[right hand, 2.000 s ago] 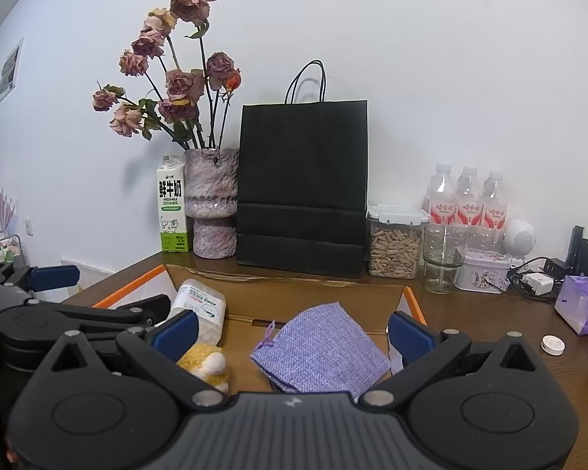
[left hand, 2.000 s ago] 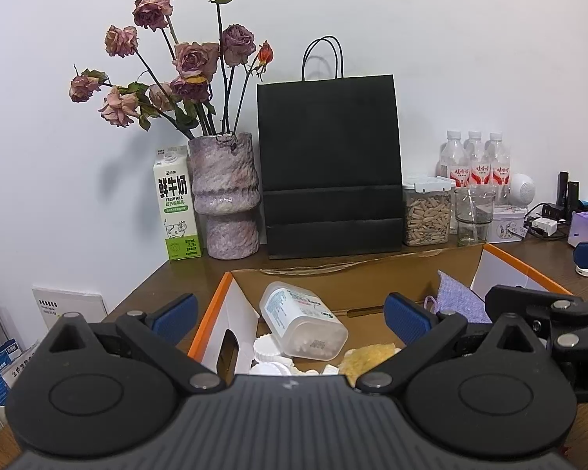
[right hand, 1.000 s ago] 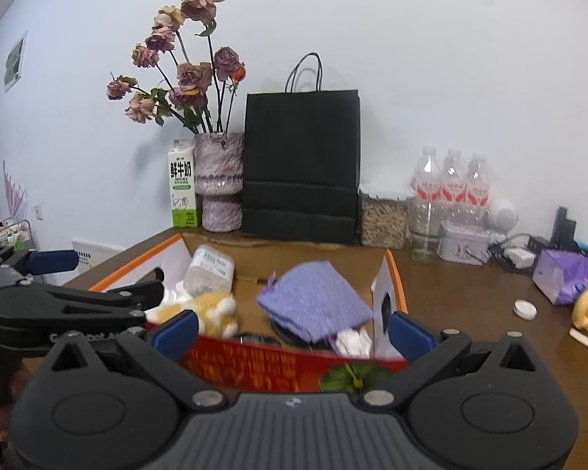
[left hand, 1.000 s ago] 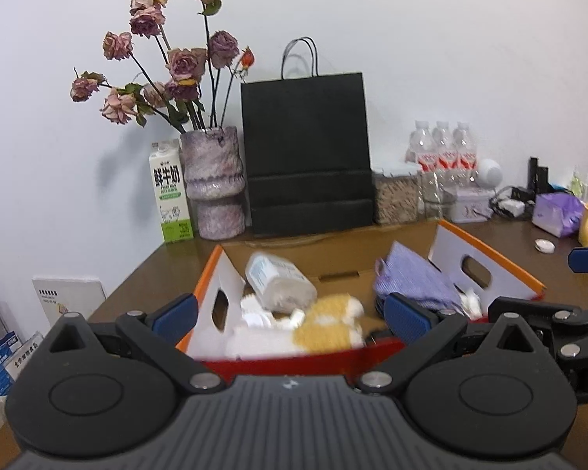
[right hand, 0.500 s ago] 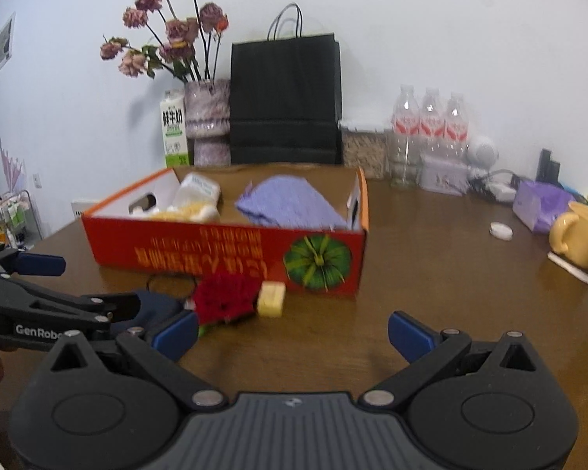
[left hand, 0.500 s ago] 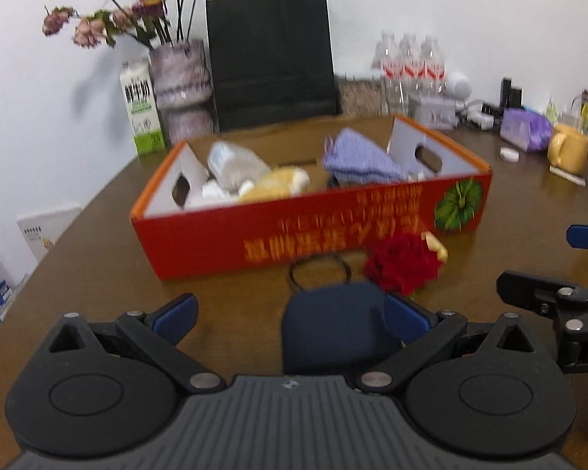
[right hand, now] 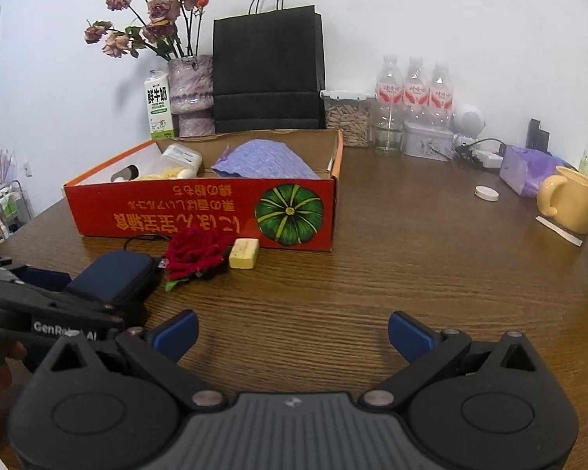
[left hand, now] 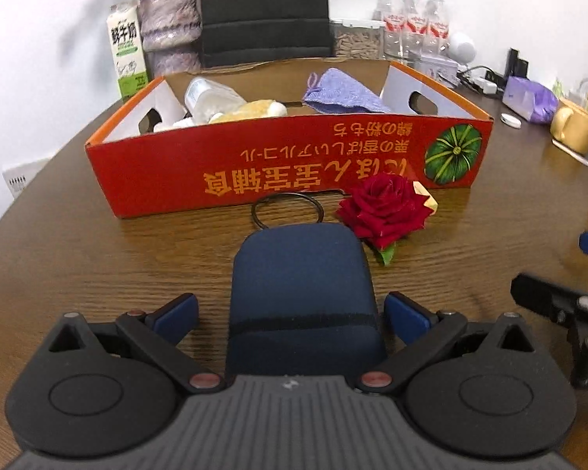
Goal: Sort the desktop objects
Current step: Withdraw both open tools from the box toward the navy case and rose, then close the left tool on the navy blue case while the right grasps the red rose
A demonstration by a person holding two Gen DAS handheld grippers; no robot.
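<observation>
Left gripper (left hand: 290,313) jaws spread, straddling the blue pouch (left hand: 300,290) on the table (left hand: 98,258), lined up to pinch it; contact unclear. Right gripper (right hand: 292,331) spread, empty, over bare wood. Beyond: rose (left hand: 384,209), yellow block (right hand: 244,253), then the half-filled red box (left hand: 278,172), probably the drop spot.

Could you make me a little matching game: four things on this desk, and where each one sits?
Things:
1. purple cloth
2. rose
3. mug
4. milk carton

Places:
A. by the wall, beside the vase
B. inside the red box
C. far right of the table
D. on the table in front of the box

Pairs: 1-B, 2-D, 3-C, 4-A
</observation>
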